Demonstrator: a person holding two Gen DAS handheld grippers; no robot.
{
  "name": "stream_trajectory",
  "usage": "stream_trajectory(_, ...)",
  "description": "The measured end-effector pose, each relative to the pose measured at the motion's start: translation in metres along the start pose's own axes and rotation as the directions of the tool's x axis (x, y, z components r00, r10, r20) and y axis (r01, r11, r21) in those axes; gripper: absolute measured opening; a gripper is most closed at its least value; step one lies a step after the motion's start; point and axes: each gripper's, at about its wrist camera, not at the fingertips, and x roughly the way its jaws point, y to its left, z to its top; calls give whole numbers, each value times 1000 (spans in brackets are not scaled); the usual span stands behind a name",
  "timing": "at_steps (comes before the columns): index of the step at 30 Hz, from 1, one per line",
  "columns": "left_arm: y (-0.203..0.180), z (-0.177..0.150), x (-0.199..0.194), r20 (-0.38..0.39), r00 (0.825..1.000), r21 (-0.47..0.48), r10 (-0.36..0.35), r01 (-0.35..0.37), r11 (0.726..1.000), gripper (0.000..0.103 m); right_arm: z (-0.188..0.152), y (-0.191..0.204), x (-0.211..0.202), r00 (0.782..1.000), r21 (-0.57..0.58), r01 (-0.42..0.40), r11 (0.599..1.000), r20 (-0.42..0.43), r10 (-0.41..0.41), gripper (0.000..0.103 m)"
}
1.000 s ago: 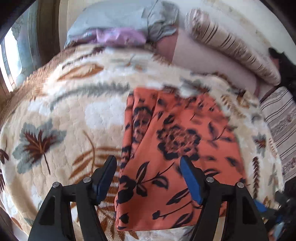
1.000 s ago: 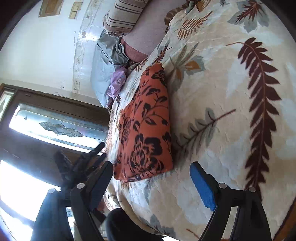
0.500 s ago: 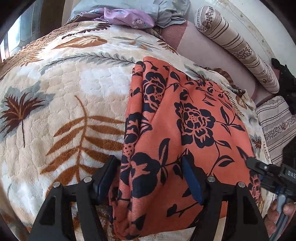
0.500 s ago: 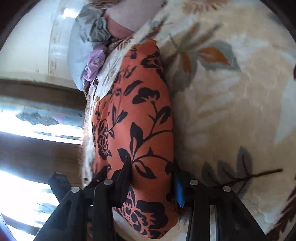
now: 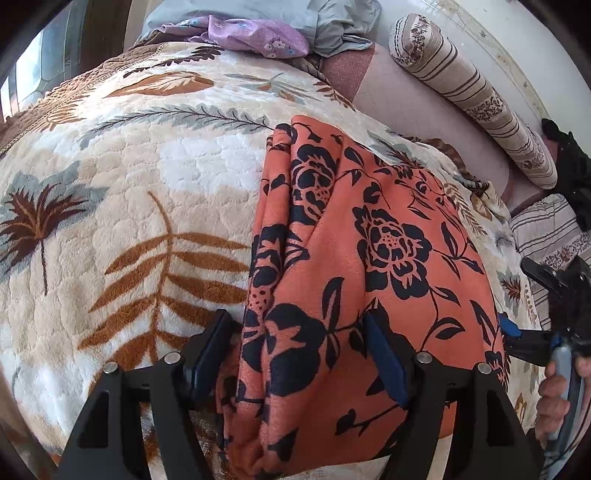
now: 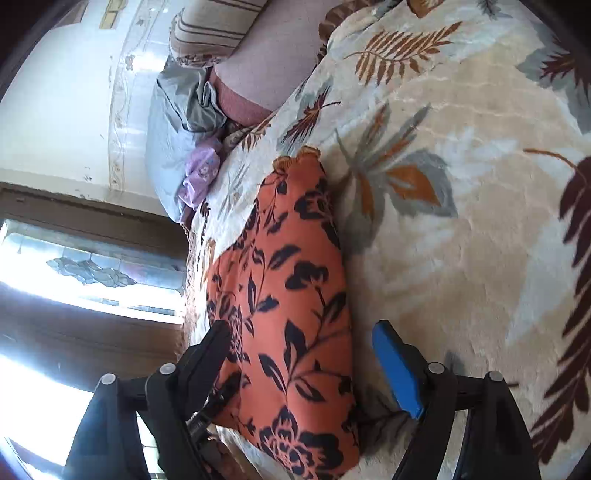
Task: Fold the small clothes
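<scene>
1. Since a moment ago the left gripper (image 5: 297,354) has come down close over the near end of the cloth (image 5: 354,280), and the right gripper (image 6: 303,365) has slid along the cloth's edge, squeezed in, and is now opening again.
2. The cloth, orange with black flowers, lies folded into a long strip on the blanket (image 5: 122,206), running from the near edge of the bed toward the pillows.
3. The left gripper's jaws stand fairly wide, straddling the cloth's left folded edge. One finger sits just beside the cloth on the blanket; the other rests on top of the fabric. I cannot tell whether the pads pinch anything.
4. The right gripper's jaws are spreading, wide apart, with the near end of the cloth between them. The blue pad (image 6: 397,369) stands clear of the fabric over the blanket; the dark finger is just beside the cloth's other edge.
5. In the left view, the right gripper shows at the cloth's right edge, with a hand (image 5: 554,398) around its handle.
6. Beyond the blanket lie a striped bolster (image 5: 476,96), a grey pile (image 5: 332,22) and a lilac garment (image 5: 255,35).
7. A bright window (image 6: 85,266) lies behind the right gripper.
</scene>
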Motion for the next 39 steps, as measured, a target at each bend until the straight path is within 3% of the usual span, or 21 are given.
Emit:
stream_trajectory(2,1,0,0,-2,1000,-3,-5,5,1000,75,8,-10,27,998,62,16,998,-70,-11,84)
stream_trajectory(3,1,0,0,-2,1000,-2,-6,6,1000,75,9,-3,36,995,12,49,999,-89,-48,67)
stream_trajectory(4,1,0,0,0,1000,-4,-4,4,1000,75,5,16,42,991,-111,83,990,-100,-94,49)
stream_trajectory(6,3,1,0,0,1000,-11,-9,9,1000,75,-12,57,42,974,-342,206,917,-22,-227,43)
stream_trajectory(8,2,1,1,1,1000,-10,-8,8,1000,75,-22,70,44,949,-440,298,847,43,-311,42)
stream_trajectory(9,1,1,1,1,1000,-5,-6,6,1000,76,-22,65,51,934,-458,334,824,42,-355,42)
stream_trajectory(10,0,1,2,3,1000,1,0,0,1000,76,-19,56,55,931,-435,341,833,33,-364,44)
stream_trajectory(11,0,1,1,5,1000,6,4,-4,1000,76,-14,46,51,936,-380,335,862,30,-350,66)
stream_trajectory(12,0,1,1,6,1000,4,0,0,1000,76,-9,40,46,947,-314,311,897,27,-319,80)
stream_trajectory(15,2,2,2,3,1000,-3,-4,4,1000,76,4,39,36,977,-224,213,951,39,-210,80)
stream_trajectory(18,1,2,3,7,1000,6,2,-2,1000,76,23,41,47,986,-185,168,968,25,-166,84)
stream_trajectory(21,2,2,4,6,1000,5,-4,4,1000,76,40,31,75,982,-124,181,976,-28,-186,82)
stream_trajectory(22,2,1,4,7,1000,8,-3,3,1000,76,38,44,79,979,-195,192,962,-26,-201,73)
stream_trajectory(23,3,1,4,7,1000,10,-1,1,1000,76,31,64,82,968,-304,232,924,-20,-250,41)
stream_trajectory(26,3,3,5,8,1000,7,-2,2,1000,77,15,94,88,927,-468,361,807,84,-366,41)
stream_trajectory(28,1,3,6,10,1000,17,4,-5,1000,78,21,80,97,913,-425,391,816,64,-404,46)
stream_trajectory(29,0,3,5,13,1000,21,5,-5,1000,78,20,70,86,913,-389,398,831,81,-400,65)
stream_trajectory(30,1,3,5,13,1000,18,0,0,1000,78,18,68,81,915,-362,400,842,102,-391,76)
stream_trajectory(34,1,3,6,15,1000,19,7,-7,1000,78,-4,82,52,904,-405,427,809,184,-385,76)
stream_trajectory(37,1,3,5,18,1000,17,6,-6,1000,78,-24,97,13,929,-449,366,815,227,-293,76)
stream_trajectory(39,1,2,5,21,1000,11,4,-4,1000,78,-42,106,0,958,-483,279,830,192,-211,77)
